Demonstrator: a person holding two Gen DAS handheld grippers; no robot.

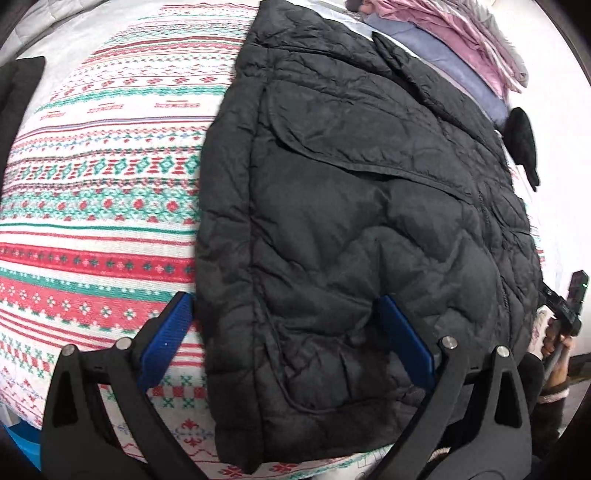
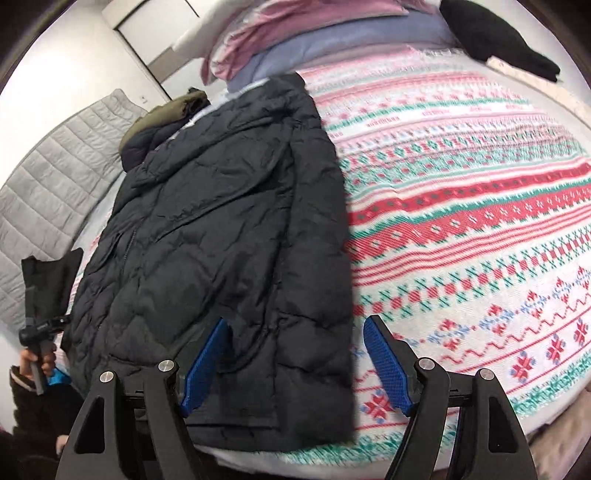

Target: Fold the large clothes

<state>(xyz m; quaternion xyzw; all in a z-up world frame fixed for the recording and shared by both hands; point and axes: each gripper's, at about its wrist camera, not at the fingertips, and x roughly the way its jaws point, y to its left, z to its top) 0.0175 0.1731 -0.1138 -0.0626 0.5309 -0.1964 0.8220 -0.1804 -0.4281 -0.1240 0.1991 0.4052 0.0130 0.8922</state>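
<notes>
bed cover: knit-pattern spread (image 2: 461, 206), white with red and green bands, fills most of both views
far end: stacked bedding, pink layer (image 2: 295, 22) over lavender layer (image 2: 332, 51)
left, right-wrist view: grey quilted panel (image 2: 48, 177), touching bed edge
wall: plain white (image 2: 74, 55), with white door or cabinet panel (image 2: 155, 33) far left
light: even, indoor, soft shadows
</notes>
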